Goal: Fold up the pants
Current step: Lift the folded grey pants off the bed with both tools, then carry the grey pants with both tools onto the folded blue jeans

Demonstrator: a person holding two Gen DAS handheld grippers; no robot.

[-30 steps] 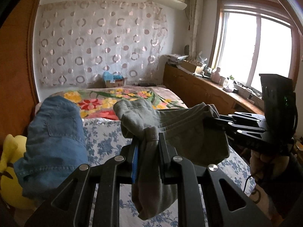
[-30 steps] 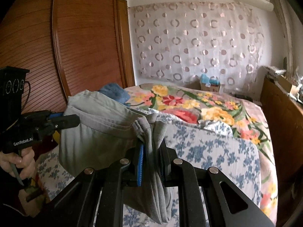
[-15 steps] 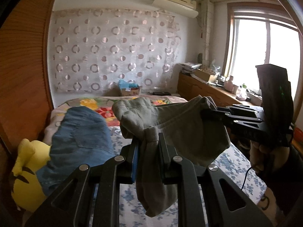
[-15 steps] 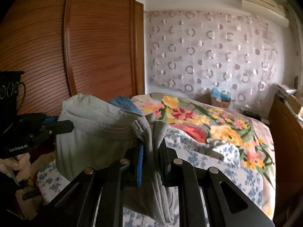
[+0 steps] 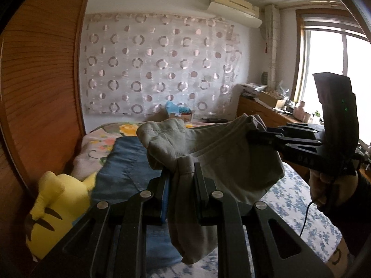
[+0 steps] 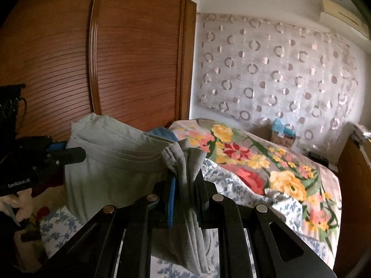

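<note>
Grey-green pants (image 5: 222, 162) hang in the air above the bed, stretched between my two grippers. My left gripper (image 5: 182, 173) is shut on one bunched end of the pants, with cloth hanging down between its fingers. My right gripper (image 6: 185, 176) is shut on the other end of the pants (image 6: 116, 162). In the left wrist view the right gripper (image 5: 252, 134) pinches the cloth's far corner. In the right wrist view the left gripper (image 6: 76, 153) holds the left edge.
A bed with a blue-flowered sheet (image 5: 299, 199) and a floral quilt (image 6: 255, 159) lies below. Blue jeans (image 5: 125, 166) and a yellow plush toy (image 5: 53, 208) lie at its left side. A wooden wardrobe (image 6: 69, 58) stands left, a wooden sideboard (image 5: 262, 113) under the window right.
Both grippers have risen with the pants, so the bed sits lower in both views. Both stay shut on the cloth.
</note>
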